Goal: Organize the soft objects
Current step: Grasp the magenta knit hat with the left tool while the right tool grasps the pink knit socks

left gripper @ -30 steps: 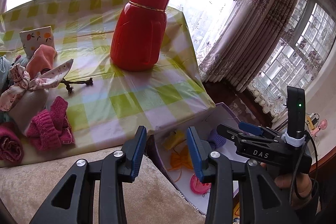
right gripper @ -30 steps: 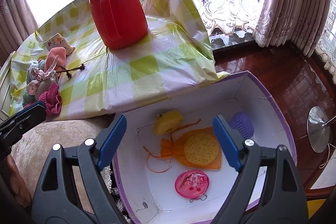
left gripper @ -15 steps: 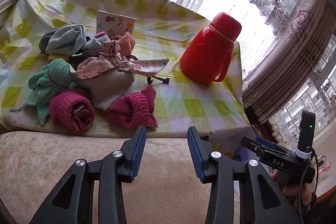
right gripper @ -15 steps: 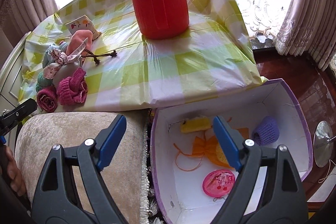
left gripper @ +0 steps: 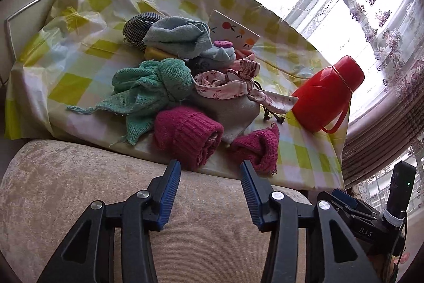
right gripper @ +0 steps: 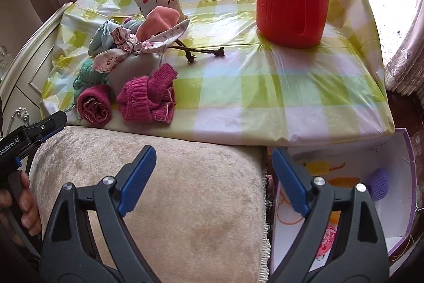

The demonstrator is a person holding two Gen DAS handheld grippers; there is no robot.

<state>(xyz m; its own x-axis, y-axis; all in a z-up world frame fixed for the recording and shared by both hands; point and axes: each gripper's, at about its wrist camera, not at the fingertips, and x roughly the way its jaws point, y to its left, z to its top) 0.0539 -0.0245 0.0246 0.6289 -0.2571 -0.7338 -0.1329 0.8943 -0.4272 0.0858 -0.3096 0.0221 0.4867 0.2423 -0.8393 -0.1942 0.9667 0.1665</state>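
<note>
A checked tablecloth [right gripper: 265, 86] covers the table, bare across its right half up to the red flask [right gripper: 291, 4]. The soft pile [left gripper: 172, 86] crowds the near left edge, above the beige cushion [right gripper: 172, 190]. Both the left gripper [left gripper: 209, 192] and right gripper [right gripper: 214, 177] have just been opening, jaws apart, nothing between them.

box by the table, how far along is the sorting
Partly done: the white box already holds a purple knit piece and yellow and orange items. Nothing is in hand; the left gripper and right gripper are open and empty. The pile, including magenta knit rolls, remains on the table.
</note>
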